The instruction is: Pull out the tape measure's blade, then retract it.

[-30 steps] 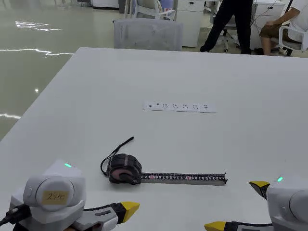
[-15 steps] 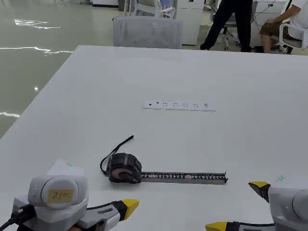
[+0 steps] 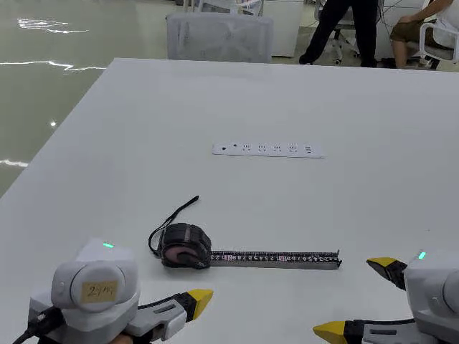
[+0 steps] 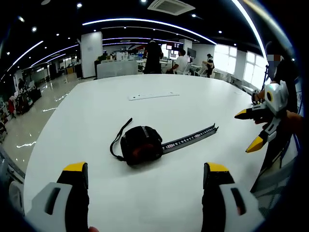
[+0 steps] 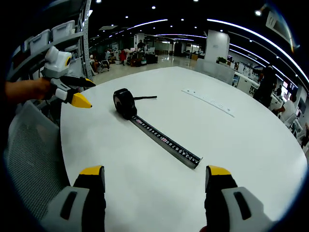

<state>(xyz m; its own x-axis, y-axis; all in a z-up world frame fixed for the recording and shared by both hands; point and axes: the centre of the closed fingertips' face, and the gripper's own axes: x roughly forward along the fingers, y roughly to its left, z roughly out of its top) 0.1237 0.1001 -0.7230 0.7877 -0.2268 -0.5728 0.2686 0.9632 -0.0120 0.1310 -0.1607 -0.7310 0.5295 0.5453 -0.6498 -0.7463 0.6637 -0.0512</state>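
Open-plan office: big white table (image 3: 179,107), mesh chair (image 3: 219,37), ceiling light strips (image 4: 145,20).

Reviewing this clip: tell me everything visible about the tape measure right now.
The tape measure has a black, rubbery-looking case with a reddish round face turned toward the person. It sits on the white table. Its blade, dark with pale and red markings, lies pulled out flat along the tabletop toward the right tool. A black wrist strap loops from the case's other end. Neither the right nor the left tool touches it; both are open.
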